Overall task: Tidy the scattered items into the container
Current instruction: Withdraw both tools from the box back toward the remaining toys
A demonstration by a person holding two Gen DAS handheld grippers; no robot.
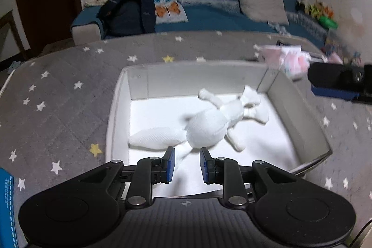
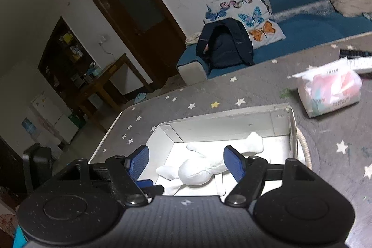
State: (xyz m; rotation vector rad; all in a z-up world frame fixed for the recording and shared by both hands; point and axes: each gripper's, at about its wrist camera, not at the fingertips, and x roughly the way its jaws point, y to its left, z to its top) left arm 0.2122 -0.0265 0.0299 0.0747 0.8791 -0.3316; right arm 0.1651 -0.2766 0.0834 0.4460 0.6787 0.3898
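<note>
Left claw hovers over the box's near rim, jaws narrowly parted, empty. Right claw tilts above the same box, jaws wide, empty. One white plush lies inside, just ahead of both claws. One tissue pack sits beyond the far wall, right, on open starred cloth.

Your left gripper covers the near wall of the white box and one limb of the white plush toy. On the right, your right gripper runs off the frame edge, its fingers unseen. The pink-and-white packet is too blurred to read. In your right wrist view, the packet's print stays illegible, and the dark remote beyond is cropped.
</note>
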